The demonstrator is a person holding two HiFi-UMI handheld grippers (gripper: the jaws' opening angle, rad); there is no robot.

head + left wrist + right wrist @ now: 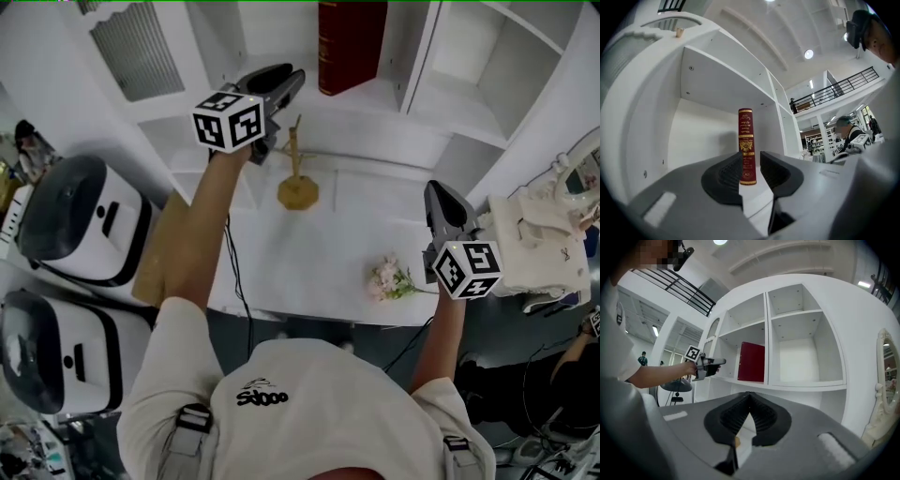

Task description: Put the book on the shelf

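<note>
The left gripper (pixel 289 78) is held with its jaws a narrow gap apart, and nothing is gripped. The book (pixel 352 42) is seen upright on the shelf (pixel 375 96), beyond that gap and clear of the jaws. The right gripper (pixel 750 396) is closed tip to tip, empty, well apart from the book.

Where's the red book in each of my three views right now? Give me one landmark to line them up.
Head view: book at top centre, upright on the shelf.
Left gripper view: book at centre, seen spine-on.
Right gripper view: book just left of centre, cover showing.
Shared landmark: the white divider on the book's right side.
</note>
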